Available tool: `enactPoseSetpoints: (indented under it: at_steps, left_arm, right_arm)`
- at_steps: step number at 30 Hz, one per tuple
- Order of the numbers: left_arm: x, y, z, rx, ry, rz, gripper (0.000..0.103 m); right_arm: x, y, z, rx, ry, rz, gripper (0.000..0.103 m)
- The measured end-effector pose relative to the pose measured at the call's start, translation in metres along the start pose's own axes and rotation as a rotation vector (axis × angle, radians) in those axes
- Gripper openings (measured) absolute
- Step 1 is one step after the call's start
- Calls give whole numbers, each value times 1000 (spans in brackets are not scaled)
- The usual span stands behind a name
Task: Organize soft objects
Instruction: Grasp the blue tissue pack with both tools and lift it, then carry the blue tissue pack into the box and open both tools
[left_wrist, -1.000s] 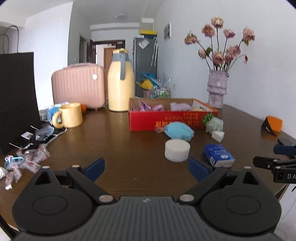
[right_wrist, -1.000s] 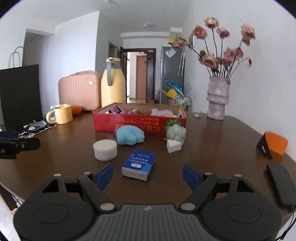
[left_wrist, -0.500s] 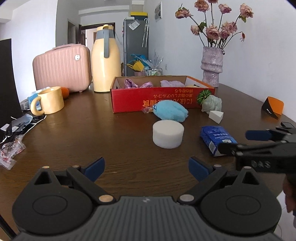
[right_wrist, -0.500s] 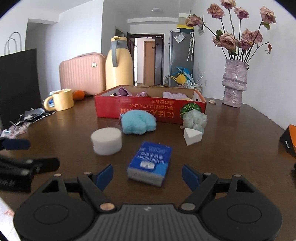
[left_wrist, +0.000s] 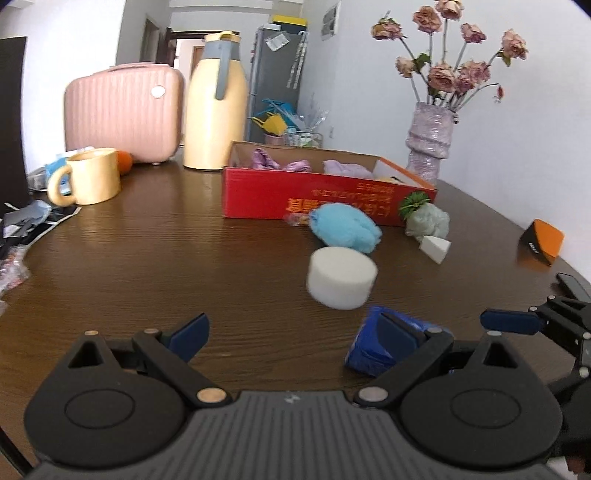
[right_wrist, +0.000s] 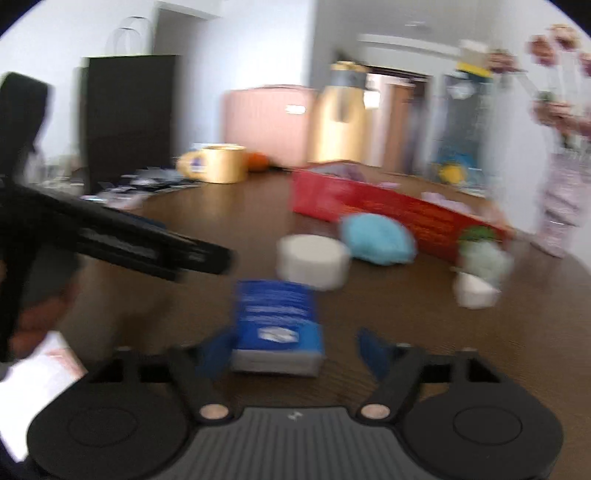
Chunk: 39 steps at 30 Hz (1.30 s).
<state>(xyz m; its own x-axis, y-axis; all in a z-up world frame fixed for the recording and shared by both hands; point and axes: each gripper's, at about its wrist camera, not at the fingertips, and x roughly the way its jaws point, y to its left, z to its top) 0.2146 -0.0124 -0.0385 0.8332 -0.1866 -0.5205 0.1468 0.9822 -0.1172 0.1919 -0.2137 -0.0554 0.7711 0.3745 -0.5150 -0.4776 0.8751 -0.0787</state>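
Two handheld grippers are working over a dark wooden worktop (left_wrist: 155, 258) scattered with soft items. The left gripper (left_wrist: 295, 332) is hanging low with its jaws spread wide and gripping nothing; its right finger is crossing in front of a blue tissue pack (left_wrist: 373, 350) lying on the wood. In the badly blurred right wrist view, the right gripper (right_wrist: 299, 350) is standing with its jaws apart on either side of the near end of that same pack (right_wrist: 277, 325); it appears to be bracketing it rather than pinching it, though the blur is hiding any contact. Just beyond the pack, a white foam cylinder (left_wrist: 341, 277) is sitting upright, with a light blue plush (left_wrist: 345, 229) behind it, close against the front wall of a red cardboard box (left_wrist: 258, 192). To the right, a pale green plush (left_wrist: 428, 221) and a white wedge sponge (left_wrist: 436, 248) are resting side by side. Purple soft items (left_wrist: 280, 162) are lying inside the box.
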Motion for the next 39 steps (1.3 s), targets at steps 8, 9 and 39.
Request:
enactPoseSetpoints:
  at_steps: [8, 9, 39]
  left_arm:
    - [14, -10, 3, -83, 56, -163, 67]
    - [19, -10, 3, -94, 80, -180, 60]
    - [46, -16, 87, -195, 69, -383, 23]
  right_arm:
    - [-7, -44, 4, 290, -18, 19, 53]
    - [-3, -45, 5, 320, -14, 33, 47]
    - [-1, -70, 50, 427, -114, 47, 22]
